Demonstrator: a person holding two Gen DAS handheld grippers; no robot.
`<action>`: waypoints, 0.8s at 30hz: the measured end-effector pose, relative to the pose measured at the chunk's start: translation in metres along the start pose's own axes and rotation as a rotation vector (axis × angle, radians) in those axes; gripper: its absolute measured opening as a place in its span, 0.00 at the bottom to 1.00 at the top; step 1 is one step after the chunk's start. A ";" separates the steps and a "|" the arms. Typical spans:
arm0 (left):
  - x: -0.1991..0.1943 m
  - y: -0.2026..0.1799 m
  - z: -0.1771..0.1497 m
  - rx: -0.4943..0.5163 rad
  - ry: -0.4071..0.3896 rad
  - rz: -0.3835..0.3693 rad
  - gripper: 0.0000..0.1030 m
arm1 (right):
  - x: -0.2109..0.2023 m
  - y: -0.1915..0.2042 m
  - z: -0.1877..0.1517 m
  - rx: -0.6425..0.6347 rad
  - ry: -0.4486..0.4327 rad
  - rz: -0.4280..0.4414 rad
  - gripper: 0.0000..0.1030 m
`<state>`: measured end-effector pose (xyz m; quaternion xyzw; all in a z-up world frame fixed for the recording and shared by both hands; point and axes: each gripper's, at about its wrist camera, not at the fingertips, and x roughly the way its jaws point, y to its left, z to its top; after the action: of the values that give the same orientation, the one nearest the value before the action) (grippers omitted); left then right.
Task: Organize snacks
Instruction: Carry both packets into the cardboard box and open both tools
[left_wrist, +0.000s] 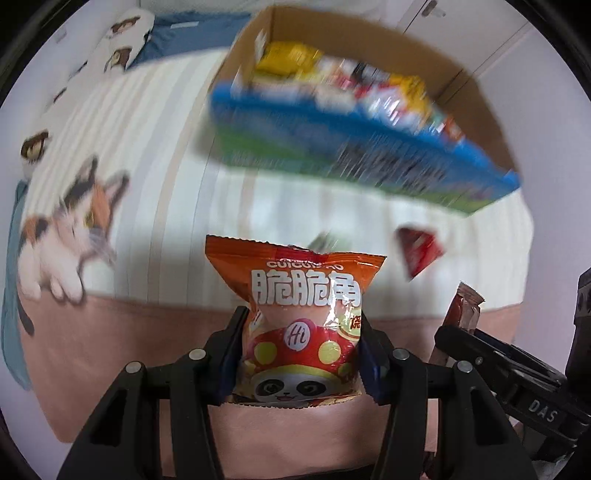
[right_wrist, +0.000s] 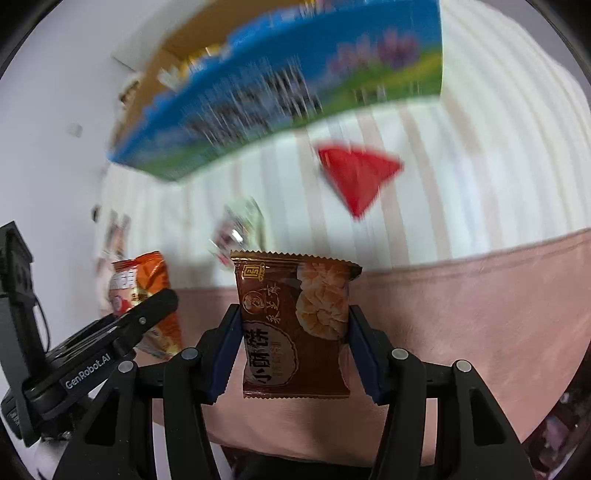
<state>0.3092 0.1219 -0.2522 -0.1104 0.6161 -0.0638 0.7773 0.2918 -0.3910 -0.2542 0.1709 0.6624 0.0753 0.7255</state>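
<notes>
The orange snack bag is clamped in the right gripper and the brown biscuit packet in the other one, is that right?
Not quite. The left wrist view shows the orange snack bag clamped in the left gripper; the right gripper holds the brown biscuit packet.

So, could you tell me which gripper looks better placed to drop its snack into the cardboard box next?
Probably left: the left gripper holds the orange snack bag almost beneath the open cardboard box; the right gripper's view shows mainly its side.
</notes>
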 end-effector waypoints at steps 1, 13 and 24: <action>-0.008 -0.006 0.012 -0.001 -0.011 -0.015 0.49 | -0.013 0.003 0.007 -0.004 -0.020 0.015 0.57; -0.005 -0.124 0.165 0.056 -0.037 -0.008 0.49 | -0.115 0.031 0.169 -0.092 -0.196 0.013 0.57; 0.076 -0.144 0.270 0.087 0.092 0.082 0.49 | -0.058 0.026 0.325 -0.094 -0.126 -0.191 0.57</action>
<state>0.5948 -0.0104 -0.2294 -0.0481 0.6519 -0.0639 0.7541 0.6094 -0.4348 -0.1706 0.0772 0.6244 0.0261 0.7769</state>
